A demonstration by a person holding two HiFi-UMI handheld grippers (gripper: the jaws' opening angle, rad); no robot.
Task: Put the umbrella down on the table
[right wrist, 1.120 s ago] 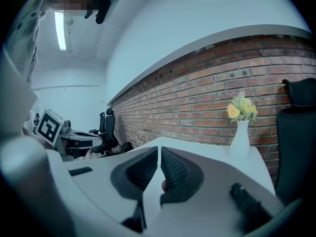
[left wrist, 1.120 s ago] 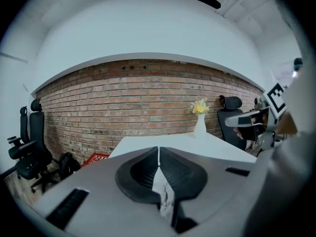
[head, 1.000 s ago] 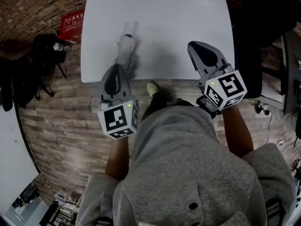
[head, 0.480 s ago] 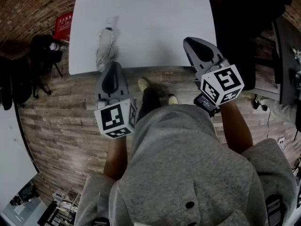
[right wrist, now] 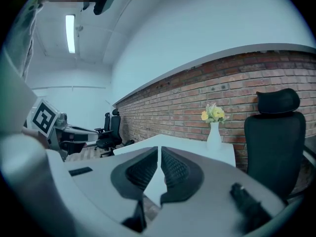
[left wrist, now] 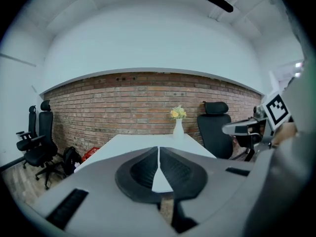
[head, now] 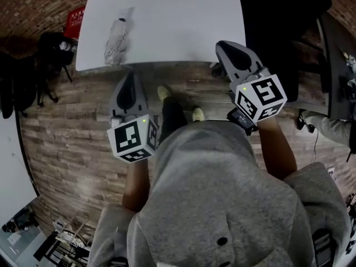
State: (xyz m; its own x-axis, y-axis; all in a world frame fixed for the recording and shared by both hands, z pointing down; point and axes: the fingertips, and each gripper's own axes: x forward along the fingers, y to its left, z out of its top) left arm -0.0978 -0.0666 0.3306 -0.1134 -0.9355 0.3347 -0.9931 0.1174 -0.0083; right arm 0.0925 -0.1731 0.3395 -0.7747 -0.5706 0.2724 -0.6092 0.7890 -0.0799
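White table on seemingly wooden floor

Grey sweatshirt, dark trousers (pale shoes)

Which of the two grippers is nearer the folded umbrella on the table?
The left gripper, just off the edge of the table by the umbrella; the right gripper sits toward the opposite corner.

White print on red box, too small to read, no other legible text
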